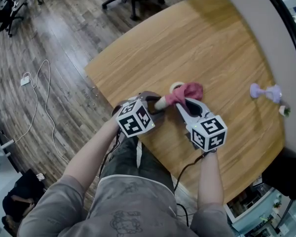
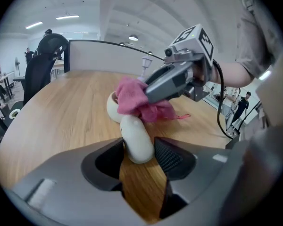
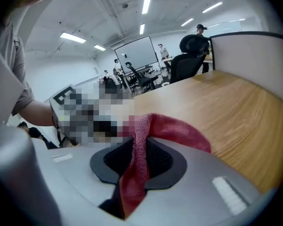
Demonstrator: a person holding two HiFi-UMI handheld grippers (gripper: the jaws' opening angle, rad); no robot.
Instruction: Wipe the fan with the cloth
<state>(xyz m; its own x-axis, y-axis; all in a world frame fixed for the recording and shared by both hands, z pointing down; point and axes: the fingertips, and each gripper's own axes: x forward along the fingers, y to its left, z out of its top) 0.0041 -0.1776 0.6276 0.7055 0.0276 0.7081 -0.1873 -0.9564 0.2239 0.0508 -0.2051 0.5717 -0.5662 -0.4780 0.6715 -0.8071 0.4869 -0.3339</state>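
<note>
My left tongs [image 1: 154, 105] grip the white handle of the fan [image 2: 134, 138], near the table's [image 1: 212, 38] edge closest to me. My right tongs [image 1: 187, 101] are closed on the pink cloth [image 3: 140, 149], which lies over the fan's round head. A small purple thing [image 1: 265, 91] lies well apart, near the right edge.

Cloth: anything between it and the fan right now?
Nothing visible. The cloth, clamped in the right gripper, lies directly on the fan head; the left gripper grips the fan's handle.
</note>
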